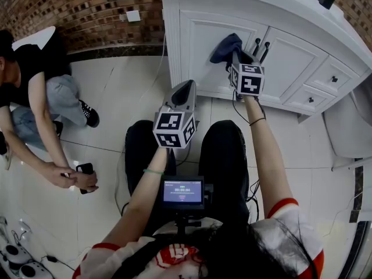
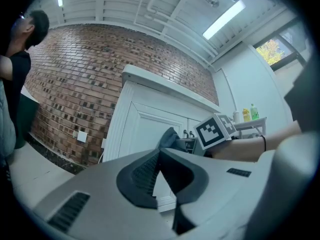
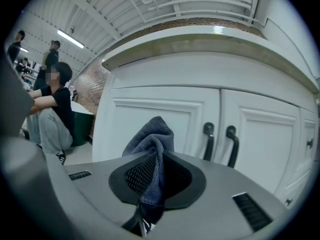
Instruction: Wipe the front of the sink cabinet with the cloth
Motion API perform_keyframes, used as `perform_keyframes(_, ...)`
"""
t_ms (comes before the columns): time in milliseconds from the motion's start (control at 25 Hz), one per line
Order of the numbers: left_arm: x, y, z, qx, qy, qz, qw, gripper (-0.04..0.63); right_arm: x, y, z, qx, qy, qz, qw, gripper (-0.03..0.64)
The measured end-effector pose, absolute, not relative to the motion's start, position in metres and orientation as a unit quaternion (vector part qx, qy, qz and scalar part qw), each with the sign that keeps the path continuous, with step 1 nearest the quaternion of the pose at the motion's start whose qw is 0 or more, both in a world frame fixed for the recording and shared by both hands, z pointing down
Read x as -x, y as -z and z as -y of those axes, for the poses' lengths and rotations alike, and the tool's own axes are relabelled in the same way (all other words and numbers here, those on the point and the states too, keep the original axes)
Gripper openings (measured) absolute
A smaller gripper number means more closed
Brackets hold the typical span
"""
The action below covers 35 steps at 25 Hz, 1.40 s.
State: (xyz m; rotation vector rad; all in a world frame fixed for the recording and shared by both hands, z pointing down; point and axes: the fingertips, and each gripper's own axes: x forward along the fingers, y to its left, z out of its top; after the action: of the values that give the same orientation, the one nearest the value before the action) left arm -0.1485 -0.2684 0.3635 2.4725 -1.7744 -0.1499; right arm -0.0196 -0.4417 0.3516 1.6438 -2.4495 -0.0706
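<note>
The white sink cabinet [image 1: 203, 39] stands ahead, with two panel doors and black handles [image 1: 260, 48]. My right gripper [image 1: 237, 56] is shut on a dark blue cloth [image 1: 226, 46], which bunches up just in front of the left door [image 3: 150, 119]. In the right gripper view the cloth [image 3: 152, 149] sticks out between the jaws, close to the door; contact cannot be told. My left gripper [image 1: 185, 90] hangs lower, away from the cabinet, jaws closed with nothing in them. The left gripper view shows the cloth [image 2: 169, 137] and the right gripper's marker cube [image 2: 216, 130].
A person [image 1: 35, 103] sits on the tiled floor at the left, holding a phone [image 1: 85, 170]. A brick wall [image 1: 87, 10] runs behind. Drawers [image 1: 331, 77] fill the cabinet's right side. A screen [image 1: 182, 192] is at my chest.
</note>
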Motion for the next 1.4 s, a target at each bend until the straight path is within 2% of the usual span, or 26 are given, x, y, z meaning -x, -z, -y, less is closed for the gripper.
perform_keyframes(200,0.141,-0.364,0.269,-0.813,0.044,0.579,0.045,0.023,-0.02,-0.357,0.439,-0.578,0.023,0.809,0.107,0.054)
perform_keyframes(440,0.132,-0.368,0.263,-0.82,0.028,0.571,0.032,0.023,-0.03,-0.368,0.43,-0.573,0.02,0.813,0.098,0.054)
perform_keyframes(640,0.136,-0.368,0.263,-0.816,0.026,0.577,0.027,0.023,0.018,-0.368,0.417,-0.518,0.011,0.852,0.072,0.054)
perform_keyframes(1080,0.146,-0.372,0.257,-0.808,0.017,0.588,0.023,0.023,0.144,-0.399,0.418,-0.431,0.015,0.895,0.114,0.054)
perform_keyframes(1400,0.156,-0.374,0.253,-0.806,0.02,0.591,0.03,0.023,0.164,-0.424,0.426,-0.433,0.009,0.889,0.147,0.054)
